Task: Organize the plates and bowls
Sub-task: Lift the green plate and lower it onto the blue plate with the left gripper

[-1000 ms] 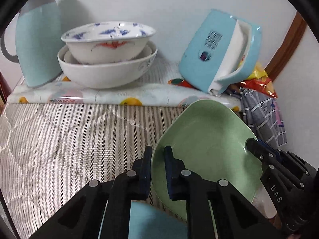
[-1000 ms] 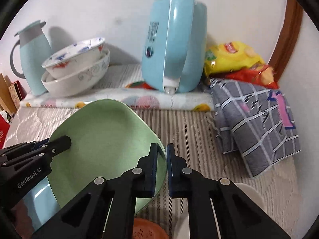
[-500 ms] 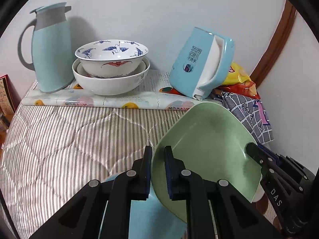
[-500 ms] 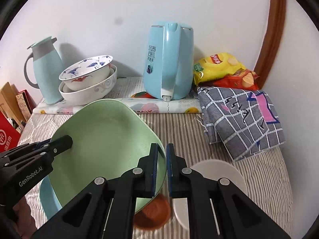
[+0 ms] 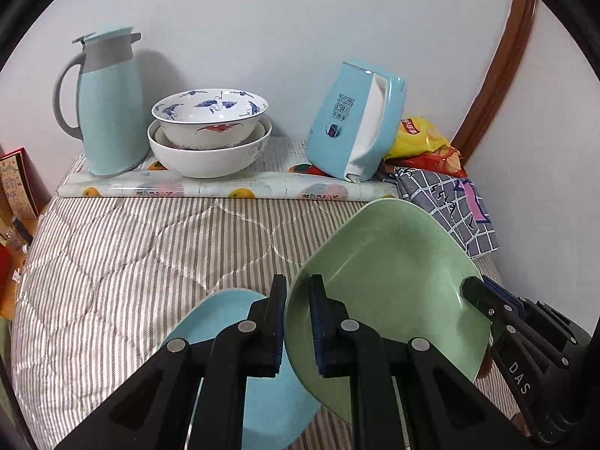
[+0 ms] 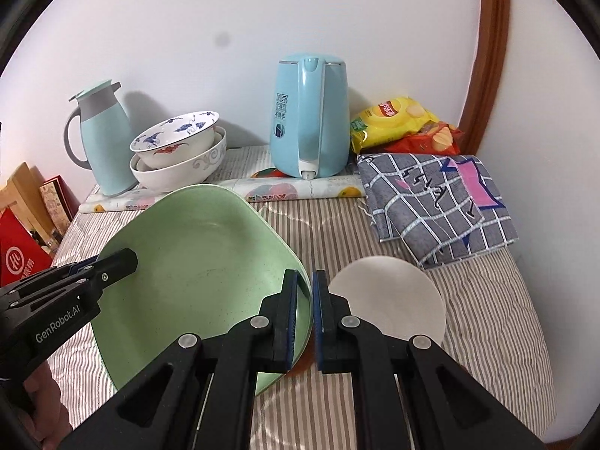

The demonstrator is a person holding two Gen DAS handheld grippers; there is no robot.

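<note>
- The green plate (image 5: 390,285) is being carried in the air above the striped tabletop (image 5: 123,255), tilted, pinched at two opposite edges so that neither side can sag.
- The left hand-held gripper (image 5: 298,322) is clamping the plate's rim on its side, jaws narrowed onto the edge with one finger inside the dish and one outside.
- The right hand-held gripper (image 6: 312,318) is gripping the opposite rim in the same way; seen from the right wrist, the plate (image 6: 202,273) is filling the space between the two tools.
- A two-point hold seems sensible here: the plate is broad and shallow, and a single pinch at the rim would probably let it swing.
- A blue plate (image 5: 240,356) is lying flat on the tabletop just beneath the left gripper, likely the stacking spot, since the green plate is hanging partly over it.
- A white plate (image 6: 390,300) is resting near the right gripper, with a small brown dish (image 6: 303,358) peeking out beside it; both are waiting unsorted.
- Two nested bowls (image 5: 210,138) are sitting at the back on a fruit-print mat (image 5: 225,189), between a thermos jug (image 5: 105,101) and a blue kettle (image 5: 352,120), apparently already organized.
- A checked cloth (image 6: 435,202) and snack bags (image 6: 401,123) are crowding the right side, so lowering the plate leftward looks safer.
</note>
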